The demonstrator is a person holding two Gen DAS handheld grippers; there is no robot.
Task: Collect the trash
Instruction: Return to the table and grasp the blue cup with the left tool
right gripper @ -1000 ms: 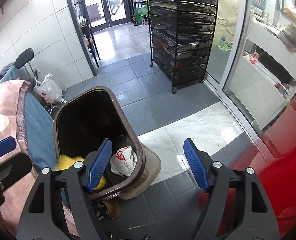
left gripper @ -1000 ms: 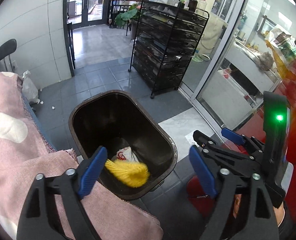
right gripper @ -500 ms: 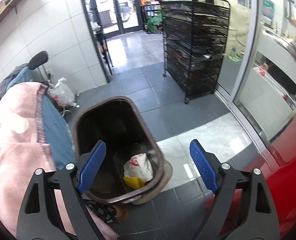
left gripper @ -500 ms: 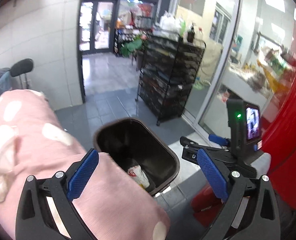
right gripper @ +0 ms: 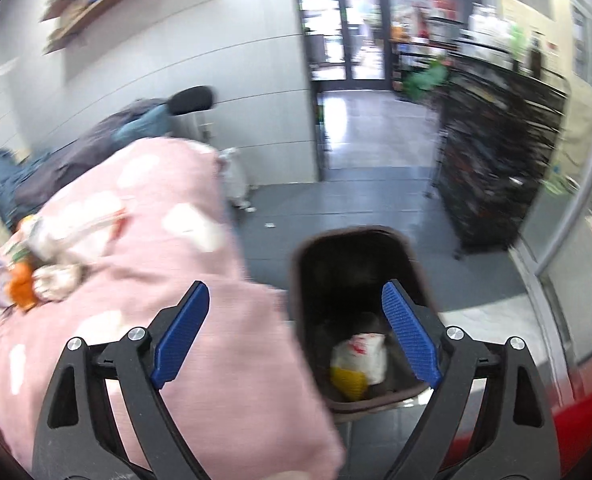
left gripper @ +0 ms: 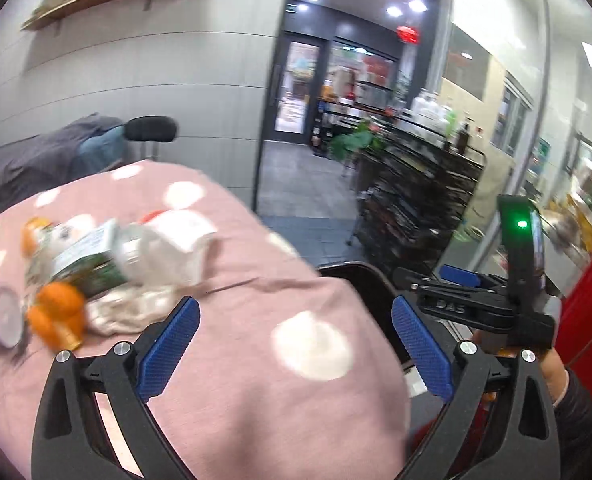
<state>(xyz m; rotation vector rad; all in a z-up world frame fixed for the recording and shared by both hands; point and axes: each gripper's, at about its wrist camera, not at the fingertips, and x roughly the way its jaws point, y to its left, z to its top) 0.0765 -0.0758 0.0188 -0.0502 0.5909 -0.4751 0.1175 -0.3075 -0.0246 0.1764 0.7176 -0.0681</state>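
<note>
A soft pink blanket with white dots covers the surface. Beside it stands a dark, rounded-rectangular bin holding a white bag and a yellow wrapper. Blurred trash lies on the blanket. Both the left gripper and right gripper angle downward, blue ribbed pads apart, empty; the right's jaws have just been opening.

Both fisheye cameras are looking forward and slightly downward along their own tools. The left wrist view is sitting close over the pink spotted blanket, with the right tool showing at its right edge. The right wrist view is facing the same way from further right, looking down into the dark bin. Both views are sharing the blanket, the litter pile, the black rack and the glass doorway.
</note>
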